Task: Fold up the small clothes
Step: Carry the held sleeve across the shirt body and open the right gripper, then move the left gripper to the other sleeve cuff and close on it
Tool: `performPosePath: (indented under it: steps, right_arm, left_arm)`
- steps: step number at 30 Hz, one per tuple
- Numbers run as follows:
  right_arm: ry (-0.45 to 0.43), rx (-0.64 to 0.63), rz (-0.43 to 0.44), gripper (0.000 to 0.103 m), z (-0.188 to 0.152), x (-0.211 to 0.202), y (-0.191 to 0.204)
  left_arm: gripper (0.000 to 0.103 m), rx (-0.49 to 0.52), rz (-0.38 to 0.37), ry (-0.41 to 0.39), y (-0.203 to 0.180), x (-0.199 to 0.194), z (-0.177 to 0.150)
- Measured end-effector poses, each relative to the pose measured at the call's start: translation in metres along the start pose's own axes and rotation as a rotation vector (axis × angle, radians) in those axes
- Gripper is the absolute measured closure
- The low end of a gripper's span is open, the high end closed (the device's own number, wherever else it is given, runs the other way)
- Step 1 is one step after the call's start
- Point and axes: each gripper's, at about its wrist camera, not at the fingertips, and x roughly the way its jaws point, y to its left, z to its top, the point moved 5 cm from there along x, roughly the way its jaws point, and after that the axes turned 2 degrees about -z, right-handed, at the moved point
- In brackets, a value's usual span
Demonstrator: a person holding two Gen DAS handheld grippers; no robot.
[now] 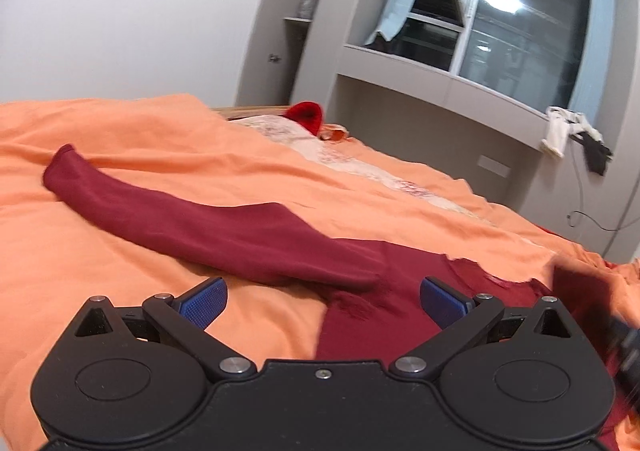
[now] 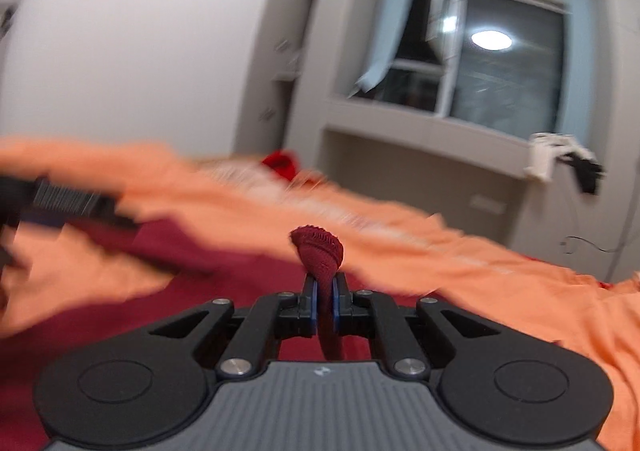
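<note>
**Maroon knit, soft and limp, pinched at one edge**

Maroon fabric is draping like something light and floppy: I am reading the maroon garment (image 1: 224,227) as a thin long-sleeved top lying on the orange bedspread (image 1: 100,131), one sleeve stretching away across the cover. It is not going to hold any shape by itself, so I am judging cuffs, hems and corners as the places to take hold, where a bunched edge gives the pads something to bite.

My right gripper (image 2: 325,305) is clenching a ribbed, rolled bit of that cloth, which is poking up past the pads. My left gripper (image 1: 323,293) is standing wide, grasping nothing, hovering just above the garment's body.

I am counting one maroon garment, two grippers, one bedspread and one bright red item (image 1: 306,115) near the head of the bed.
</note>
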Motion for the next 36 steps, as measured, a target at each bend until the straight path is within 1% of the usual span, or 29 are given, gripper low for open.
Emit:
performPosePath:
  steps: [4, 6, 8, 9, 11, 12, 13, 14, 17, 18, 19, 21, 23, 25, 26, 27, 29, 32, 34, 35, 36]
  right_arm:
    - [0.097, -0.081, 0.077, 0.095, -0.024, 0.007, 0.035]
    - [0.123, -0.11, 0.105, 0.095, -0.035, 0.004, 0.051]
    - [0.145, -0.123, 0.132, 0.092, -0.041, 0.0, 0.058]
    - [0.158, -0.124, 0.155, 0.087, -0.044, -0.004, 0.061]
    - [0.177, -0.114, 0.213, 0.073, -0.046, -0.013, 0.062]
    - [0.187, -0.11, 0.235, 0.061, -0.047, -0.016, 0.061]
    - [0.19, -0.108, 0.25, 0.052, -0.05, -0.022, 0.059]
    - [0.19, -0.109, 0.258, 0.049, -0.052, -0.029, 0.056]
    - [0.179, -0.111, 0.243, 0.034, -0.06, -0.049, 0.04]
    - [0.172, -0.104, 0.224, 0.027, -0.064, -0.057, 0.031]
    - [0.165, -0.09, 0.201, 0.022, -0.067, -0.065, 0.02]
    - [0.153, -0.055, 0.14, 0.018, -0.073, -0.077, -0.004]
    - [0.145, -0.023, 0.062, 0.014, -0.077, -0.085, -0.029]
    - [0.13, -0.005, -0.055, 0.011, -0.082, -0.09, -0.057]
    - [0.122, -0.015, -0.136, 0.011, -0.086, -0.092, -0.072]
    - [0.122, -0.027, -0.197, 0.011, -0.088, -0.092, -0.083]
    - [0.148, -0.042, -0.28, 0.011, -0.097, -0.09, -0.106]
    - [0.198, -0.051, -0.355, 0.018, -0.113, -0.081, -0.13]
    - [0.246, -0.052, -0.373, 0.028, -0.125, -0.07, -0.139]
    - [0.271, -0.06, -0.373, 0.03, -0.132, -0.064, -0.14]
    - [0.294, -0.073, -0.369, 0.036, -0.137, -0.058, -0.14]
  left_arm:
    - [0.001, -0.004, 0.001, 0.013, 0.003, 0.003, 0.001]
    - [0.001, 0.0, -0.006, 0.017, 0.002, 0.002, 0.001]
    - [0.001, 0.003, -0.015, 0.024, 0.001, 0.003, 0.0]
    - [0.001, 0.003, -0.019, 0.028, 0.002, 0.002, 0.0]
    - [0.001, 0.005, -0.032, 0.042, -0.001, 0.004, -0.002]
    - [0.001, 0.008, -0.04, 0.049, -0.003, 0.006, -0.004]
    - [0.001, 0.012, -0.052, 0.057, -0.005, 0.007, -0.005]
    - [0.001, 0.016, -0.07, 0.066, -0.008, 0.008, -0.007]
    - [0.001, 0.032, -0.135, 0.103, -0.02, 0.012, -0.015]
    - [0.001, 0.041, -0.153, 0.117, -0.024, 0.014, -0.019]
    - [0.001, 0.052, -0.176, 0.135, -0.03, 0.015, -0.023]
    - [0.001, 0.077, -0.206, 0.168, -0.04, 0.02, -0.032]
    - [0.001, 0.113, -0.215, 0.191, -0.049, 0.023, -0.041]
    - [0.001, 0.158, -0.205, 0.205, -0.057, 0.026, -0.049]
    - [0.001, 0.184, -0.192, 0.213, -0.06, 0.028, -0.054]
    - [0.001, 0.212, -0.173, 0.225, -0.062, 0.03, -0.059]
    - [0.001, 0.271, -0.133, 0.256, -0.065, 0.034, -0.069]
    - [0.001, 0.332, -0.097, 0.282, -0.067, 0.039, -0.08]
    - [0.001, 0.347, -0.091, 0.276, -0.066, 0.038, -0.081]
    - [0.001, 0.353, -0.089, 0.273, -0.066, 0.037, -0.081]
    - [0.001, 0.357, -0.087, 0.272, -0.066, 0.037, -0.081]
